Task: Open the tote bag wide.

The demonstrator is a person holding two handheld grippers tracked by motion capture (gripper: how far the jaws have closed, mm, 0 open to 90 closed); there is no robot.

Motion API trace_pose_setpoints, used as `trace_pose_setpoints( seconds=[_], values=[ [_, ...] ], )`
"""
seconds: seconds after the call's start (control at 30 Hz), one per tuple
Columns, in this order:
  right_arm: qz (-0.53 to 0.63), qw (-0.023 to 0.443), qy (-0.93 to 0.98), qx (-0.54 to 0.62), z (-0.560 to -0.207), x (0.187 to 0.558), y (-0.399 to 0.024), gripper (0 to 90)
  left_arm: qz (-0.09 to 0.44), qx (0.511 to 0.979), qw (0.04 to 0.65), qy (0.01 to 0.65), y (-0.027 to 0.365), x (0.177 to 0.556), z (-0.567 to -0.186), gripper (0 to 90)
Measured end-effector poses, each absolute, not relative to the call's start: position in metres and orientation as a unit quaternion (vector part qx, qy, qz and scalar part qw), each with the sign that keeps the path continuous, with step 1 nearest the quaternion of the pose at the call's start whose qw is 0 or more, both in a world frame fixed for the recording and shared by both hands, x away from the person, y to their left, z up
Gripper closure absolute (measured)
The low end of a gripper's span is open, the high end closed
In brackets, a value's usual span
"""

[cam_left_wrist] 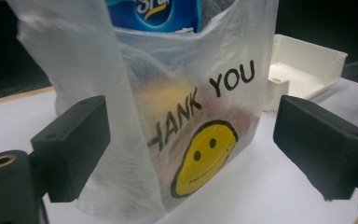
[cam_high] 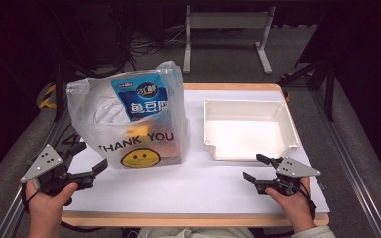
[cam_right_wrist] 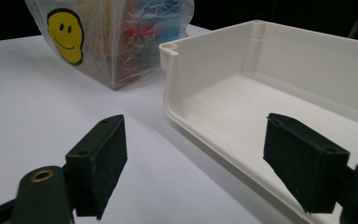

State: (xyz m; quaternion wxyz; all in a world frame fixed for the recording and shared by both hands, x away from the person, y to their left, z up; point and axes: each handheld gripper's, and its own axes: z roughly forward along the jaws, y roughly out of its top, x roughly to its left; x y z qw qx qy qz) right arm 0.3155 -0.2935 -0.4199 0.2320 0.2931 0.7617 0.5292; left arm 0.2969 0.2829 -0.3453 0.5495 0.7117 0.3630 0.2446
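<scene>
While the left gripper [cam_high: 90,159] is held at the near left of the counter [cam_high: 193,191], its jaws stand wide apart with nothing clamped; in the left gripper view the plastic bag [cam_left_wrist: 177,116] appears between the two pads but neither pad presses on it. In the high view the jaw tips lie just beside the bag's lower left corner, and contact there cannot be confirmed.

The right gripper [cam_high: 257,167] is held at the near right of the counter, jaws likewise apart and empty. It points toward the near left corner of the white tray [cam_high: 292,131], close to its front rim but not touching.

The plastic bag [cam_high: 129,124] stands upright on the left half of the counter, translucent, printed with "THANK YOU" and a yellow smiley face [cam_high: 140,157]. A blue snack packet [cam_high: 143,98] rises out of its open top. Further contents show through the film as orange and red shapes; they are too blurred to identify.

The white tray sits on the right half of the counter, just beside the bag with a narrow gap between them. Its front wall has a lowered section.

Beyond the counter, a grey floor [cam_high: 228,59] carries a white frame [cam_high: 225,29].
</scene>
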Motion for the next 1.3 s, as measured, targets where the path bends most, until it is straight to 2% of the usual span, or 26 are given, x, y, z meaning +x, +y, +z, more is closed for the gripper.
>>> trace_pose_setpoints(
  seconds=[0.17, 0.5, 0.77, 1.07, 1.2, 1.23, 1.3],
  values=[
    [0.528, 0.231, 0.763, 0.293, -0.42, 0.315, -0.293, 22.0, 0.256, 0.705, 0.552, 0.364, 0.286, 0.302, -0.343, 3.1],
    [0.527, 0.234, 0.763, 0.292, -0.42, 0.315, -0.293, 21.7, 0.268, 0.686, 0.55, 0.394, 0.292, 0.329, -0.345, 2.2],
    [0.527, 0.235, 0.763, 0.292, -0.421, 0.315, -0.293, 21.3, 0.264, 0.682, 0.559, 0.39, 0.294, 0.35, -0.349, 2.5],
    [0.525, 0.236, 0.764, 0.291, -0.421, 0.316, -0.292, 21.2, 0.245, 0.683, 0.574, 0.378, 0.29, 0.368, -0.355, 8.9],
    [0.526, 0.236, 0.763, 0.291, -0.421, 0.315, -0.292, 21.2, 0.239, 0.687, 0.576, 0.372, 0.29, 0.369, -0.358, 14.2],
    [0.526, 0.236, 0.764, 0.291, -0.422, 0.315, -0.293, 21.2, 0.237, 0.689, 0.577, 0.369, 0.29, 0.37, -0.36, 18.9],
    [0.526, 0.236, 0.764, 0.292, -0.422, 0.315, -0.293, 21.1, 0.231, 0.688, 0.583, 0.366, 0.29, 0.371, -0.362, 21.8]
  ],
)
